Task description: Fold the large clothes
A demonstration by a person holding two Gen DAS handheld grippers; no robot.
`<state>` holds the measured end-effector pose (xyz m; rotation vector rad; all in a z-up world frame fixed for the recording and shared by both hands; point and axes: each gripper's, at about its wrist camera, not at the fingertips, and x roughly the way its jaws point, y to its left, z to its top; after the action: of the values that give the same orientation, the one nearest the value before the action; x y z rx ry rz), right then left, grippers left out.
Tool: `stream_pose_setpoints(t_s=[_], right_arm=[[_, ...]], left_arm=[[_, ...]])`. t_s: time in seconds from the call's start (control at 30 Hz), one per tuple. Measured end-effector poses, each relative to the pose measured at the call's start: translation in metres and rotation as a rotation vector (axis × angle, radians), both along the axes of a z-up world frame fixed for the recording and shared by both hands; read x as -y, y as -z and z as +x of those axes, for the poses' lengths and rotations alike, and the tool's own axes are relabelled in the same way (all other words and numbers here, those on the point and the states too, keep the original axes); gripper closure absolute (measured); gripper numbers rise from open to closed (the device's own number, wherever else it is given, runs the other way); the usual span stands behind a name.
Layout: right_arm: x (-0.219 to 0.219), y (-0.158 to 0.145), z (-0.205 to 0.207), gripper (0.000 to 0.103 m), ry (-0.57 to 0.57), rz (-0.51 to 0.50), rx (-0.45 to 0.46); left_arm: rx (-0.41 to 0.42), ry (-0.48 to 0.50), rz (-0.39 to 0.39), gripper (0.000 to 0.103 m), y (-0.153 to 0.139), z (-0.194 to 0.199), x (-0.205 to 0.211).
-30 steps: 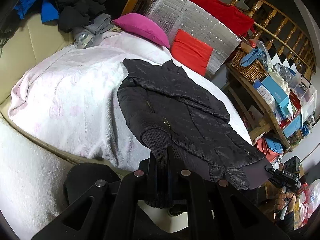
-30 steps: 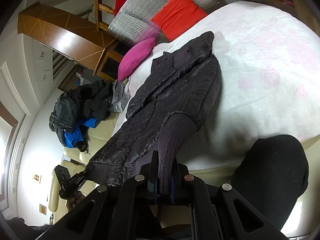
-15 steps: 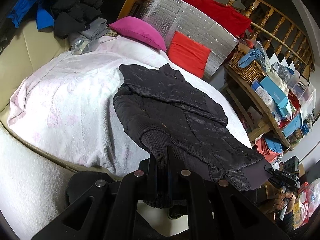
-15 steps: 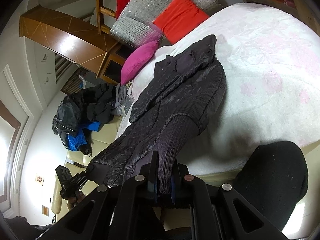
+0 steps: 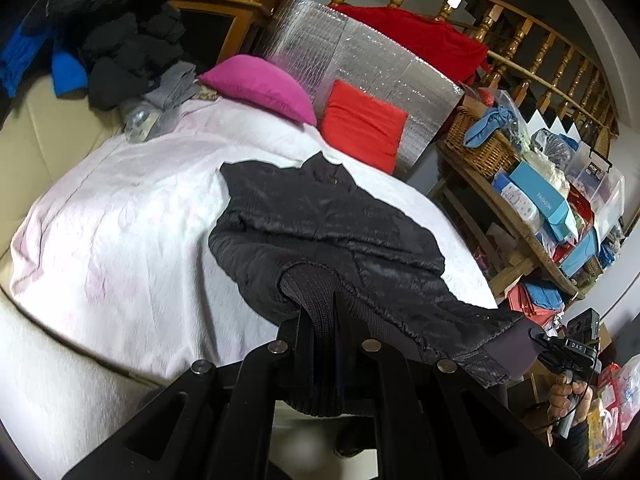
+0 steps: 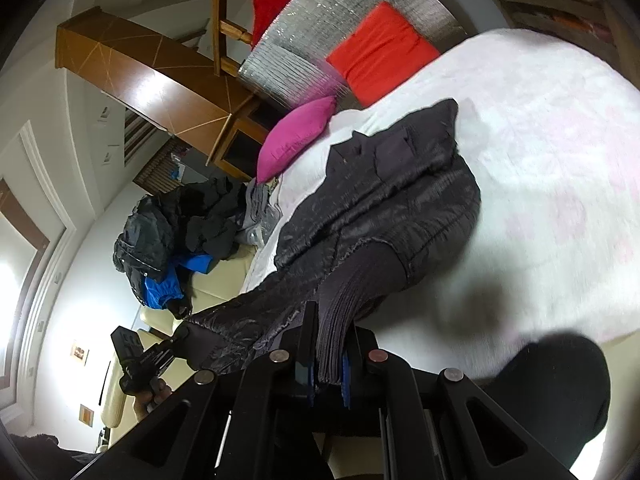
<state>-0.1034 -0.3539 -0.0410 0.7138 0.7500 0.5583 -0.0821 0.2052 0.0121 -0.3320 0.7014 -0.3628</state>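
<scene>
A white blanket with faint pink flowers [image 5: 120,216] covers the bed. On it the black quilted jacket [image 5: 320,216] lies spread, collar toward twelve o'clock, hem hanging off the near edge. A magenta pillow [image 5: 260,88] sits at eleven o'clock. The left gripper [image 5: 324,320] and right gripper [image 6: 330,340] have their jaws clenched on the ribbed hem.

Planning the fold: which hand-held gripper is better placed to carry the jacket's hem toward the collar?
Probably left hand-held gripper: shut on ribbed hem at the bed; right hand-held gripper sits off its side.
</scene>
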Motion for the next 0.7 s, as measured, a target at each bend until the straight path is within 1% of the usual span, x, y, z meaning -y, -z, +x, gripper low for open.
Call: stream_pose_setpoints(t_s=[0.2,0.37,0.7], right_arm=[[-0.001,-0.013,0.014,0.094,0.012,0.006,0.035],[0.003,-0.019,0.035,0.094,0.038,0.035,0.052],[-0.003,-0.033,0.062,0.094,0.066,0.028,0.073]], left_arm=[[0.026,-0.023,-0.010,0.095,-0.010,0.013,0.004],[0.037,-0.050,-0.008,0.095,-0.017,0.026,0.010],[0.053,-0.081,0.007,0.095,-0.023,0.041,0.017]])
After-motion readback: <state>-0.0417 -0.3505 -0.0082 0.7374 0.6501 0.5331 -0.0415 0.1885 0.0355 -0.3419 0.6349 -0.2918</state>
